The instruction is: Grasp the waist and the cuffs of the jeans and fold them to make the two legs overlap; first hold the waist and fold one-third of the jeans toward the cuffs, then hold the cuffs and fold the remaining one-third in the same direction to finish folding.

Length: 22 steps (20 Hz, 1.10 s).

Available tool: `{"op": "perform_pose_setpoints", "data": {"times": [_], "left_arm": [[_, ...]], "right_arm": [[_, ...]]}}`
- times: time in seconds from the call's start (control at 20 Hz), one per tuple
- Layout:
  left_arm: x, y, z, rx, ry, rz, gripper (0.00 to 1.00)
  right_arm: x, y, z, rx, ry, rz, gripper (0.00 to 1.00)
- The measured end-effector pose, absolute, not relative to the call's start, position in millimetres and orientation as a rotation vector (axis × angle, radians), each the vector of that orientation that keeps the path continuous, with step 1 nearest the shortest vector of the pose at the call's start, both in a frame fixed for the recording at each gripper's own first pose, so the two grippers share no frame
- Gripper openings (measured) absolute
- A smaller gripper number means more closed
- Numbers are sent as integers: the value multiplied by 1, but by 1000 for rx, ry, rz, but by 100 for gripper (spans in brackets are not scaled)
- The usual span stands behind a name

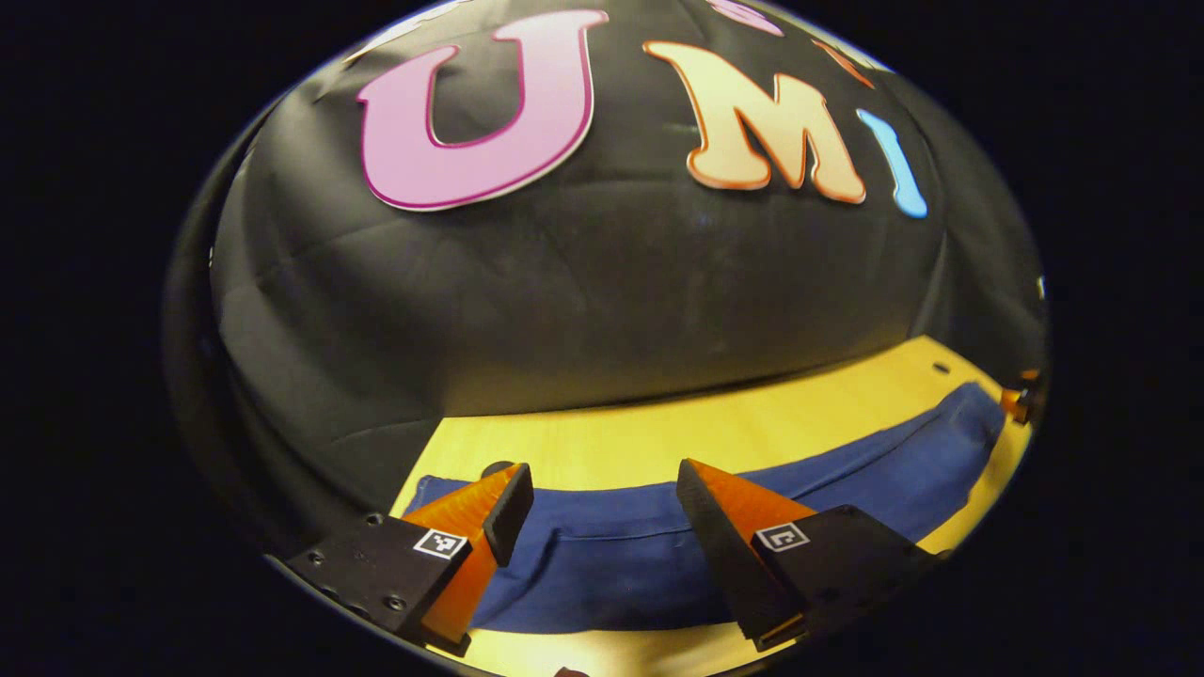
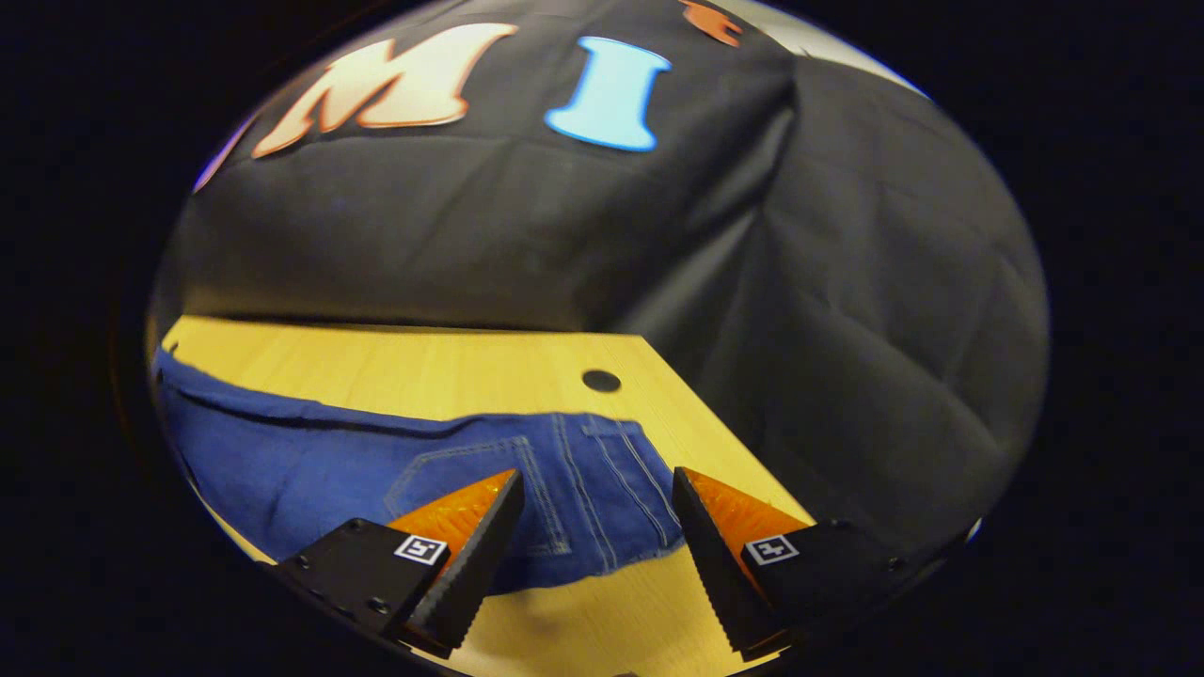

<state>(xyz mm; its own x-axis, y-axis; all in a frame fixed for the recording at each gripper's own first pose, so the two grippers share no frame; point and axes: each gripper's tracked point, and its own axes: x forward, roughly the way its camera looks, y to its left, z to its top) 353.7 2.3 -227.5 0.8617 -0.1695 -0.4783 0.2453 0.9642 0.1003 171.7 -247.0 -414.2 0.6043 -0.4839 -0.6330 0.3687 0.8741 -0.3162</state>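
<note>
Blue jeans (image 1: 658, 555) lie flat across the wooden table (image 1: 658, 437), the two legs folded one over the other. In the left gripper view the cuff end lies at the lower left, under my left gripper (image 1: 602, 484), which hovers open above the cloth. The right gripper view has the waist end of the jeans (image 2: 564, 498), with its back pocket and stitching, below my right gripper (image 2: 597, 489), open and just above the waistband edge. A bit of the other gripper (image 1: 1021, 400) peeks in at the far right of the left gripper view.
The table (image 2: 423, 371) has a small round hole (image 2: 600, 381) near its far right corner and another hole (image 1: 941, 368) by the back edge. The black cloth wall stands close behind the table. Bare wood shows between the jeans and the wall.
</note>
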Motion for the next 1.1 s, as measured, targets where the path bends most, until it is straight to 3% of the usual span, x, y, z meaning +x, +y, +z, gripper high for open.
{"op": "perform_pose_setpoints", "data": {"times": [0.25, 0.3, 0.35, 0.4, 0.45, 0.6, 0.65, 0.7, 0.8, 0.85, 0.9, 0.95, 1.1], "left_arm": [[314, -37, -188, 169, 452, -231, 95], [306, -43, -182, 167, 448, -234, 100], [299, -50, -176, 164, 442, -233, 95], [288, -58, -171, 159, 439, -234, 100], [281, -63, -167, 153, 438, -234, 95], [261, -71, -161, 155, 445, -216, 95], [254, -72, -157, 161, 446, -206, 95], [245, -71, -155, 163, 447, -193, 100], [233, -68, -152, 168, 450, -163, 95], [229, -67, -151, 166, 451, -153, 100], [224, -68, -150, 159, 455, -149, 95], [222, -67, -149, 152, 457, -142, 95], [221, -64, -145, 139, 439, -122, 95]], "right_arm": [[151, -290, -463, 60, 846, -599, 99], [147, -293, -472, 93, 865, -604, 99], [145, -297, -476, 123, 879, -608, 99], [142, -299, -482, 159, 899, -608, 99], [142, -298, -487, 203, 914, -600, 100], [148, -304, -492, 263, 901, -574, 96], [147, -297, -496, 278, 918, -530, 90], [152, -292, -498, 291, 918, -480, 73], [155, -293, -498, 313, 928, -440, 38], [154, -295, -493, 341, 920, -441, 26], [152, -302, -488, 345, 905, -460, 14], [153, -309, -485, 315, 892, -479, 8], [150, -335, -477, 303, 891, -498, 7]]}}
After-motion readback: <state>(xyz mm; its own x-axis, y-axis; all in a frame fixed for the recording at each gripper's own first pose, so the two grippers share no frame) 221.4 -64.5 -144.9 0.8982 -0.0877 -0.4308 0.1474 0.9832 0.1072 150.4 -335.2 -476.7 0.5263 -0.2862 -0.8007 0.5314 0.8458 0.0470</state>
